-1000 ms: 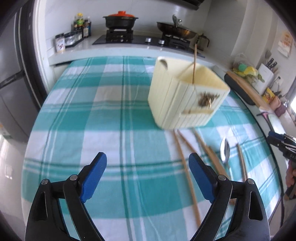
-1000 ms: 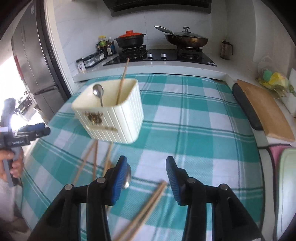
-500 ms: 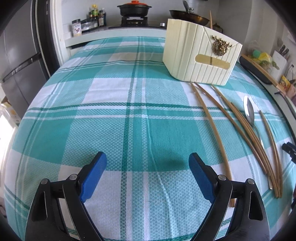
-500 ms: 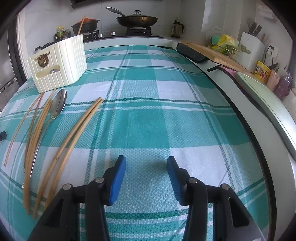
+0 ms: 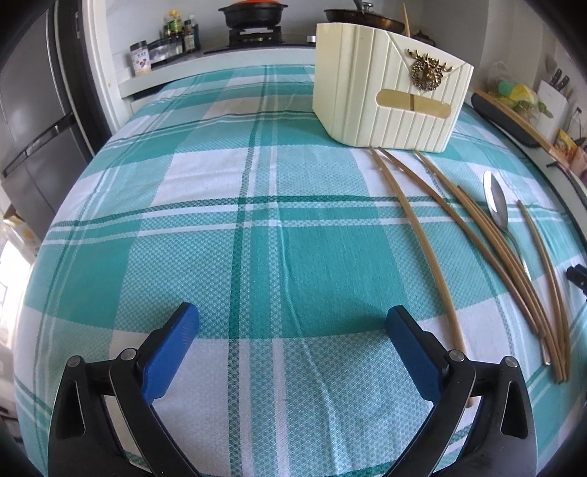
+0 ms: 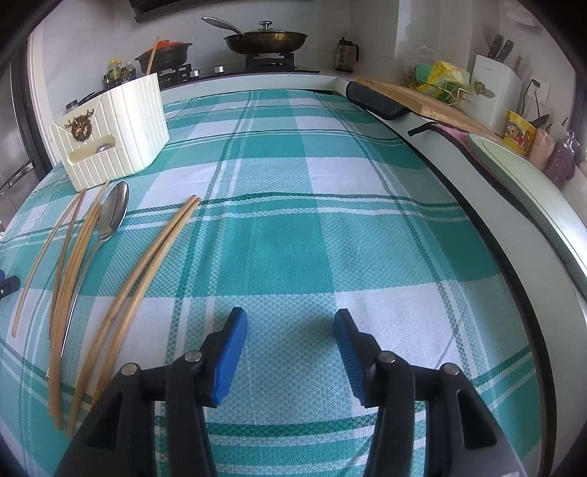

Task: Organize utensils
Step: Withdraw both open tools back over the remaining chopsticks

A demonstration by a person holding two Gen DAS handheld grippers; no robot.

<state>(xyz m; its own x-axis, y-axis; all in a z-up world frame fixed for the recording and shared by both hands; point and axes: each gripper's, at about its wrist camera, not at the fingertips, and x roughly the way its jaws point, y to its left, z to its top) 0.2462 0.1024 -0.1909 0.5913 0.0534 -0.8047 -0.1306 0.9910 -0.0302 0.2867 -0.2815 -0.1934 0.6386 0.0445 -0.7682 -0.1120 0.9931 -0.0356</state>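
A cream ribbed utensil holder (image 5: 389,91) with a brass stag badge stands on the teal plaid tablecloth; it also shows in the right wrist view (image 6: 113,135), with one chopstick upright in it. Several bamboo chopsticks (image 5: 422,238) and a metal spoon (image 5: 496,205) lie loose in front of it; in the right wrist view the chopsticks (image 6: 146,271) and the spoon (image 6: 112,216) lie at the left. My left gripper (image 5: 291,330) is open and empty, low over the cloth, left of the chopsticks. My right gripper (image 6: 290,335) is open and empty, right of them.
A stove with a black pot (image 5: 253,14) and a frying pan (image 6: 266,38) stands behind the table. A cutting board (image 6: 422,99), a knife block (image 6: 495,88) and jars line the right counter. A fridge (image 5: 33,121) stands at the left.
Both grippers have dropped from high above the table to just over the cloth near its front edge. The utensils and the holder have not moved. Both grippers stay open.
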